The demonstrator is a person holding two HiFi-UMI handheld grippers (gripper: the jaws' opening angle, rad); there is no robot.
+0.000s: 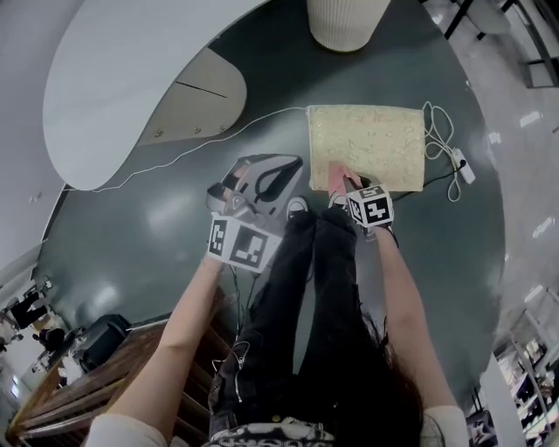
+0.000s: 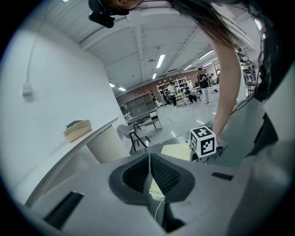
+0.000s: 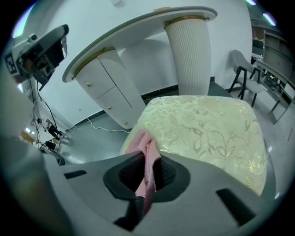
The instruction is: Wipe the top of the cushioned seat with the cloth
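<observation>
The cushioned seat [image 1: 367, 144] is a square stool with pale yellow floral fabric; in the right gripper view the seat [image 3: 207, 129] fills the middle. A pink cloth [image 3: 146, 156] hangs pinched between the jaws of my right gripper [image 3: 146, 173], its upper fold lying on the seat's near left corner. From the head view the right gripper [image 1: 348, 185] sits at the seat's front edge with the cloth [image 1: 336, 179] on the fabric. My left gripper [image 1: 253, 188] hovers over the floor left of the seat, jaws pressed together with nothing in them, as the left gripper [image 2: 150, 177] view shows.
A white curved counter [image 1: 131, 79] runs along the back left with a ribbed white pedestal [image 1: 348, 22]. A white cable [image 1: 201, 144] trails across the dark floor to a power strip [image 1: 463, 164] right of the seat. The person's legs [image 1: 306, 297] stand before the seat.
</observation>
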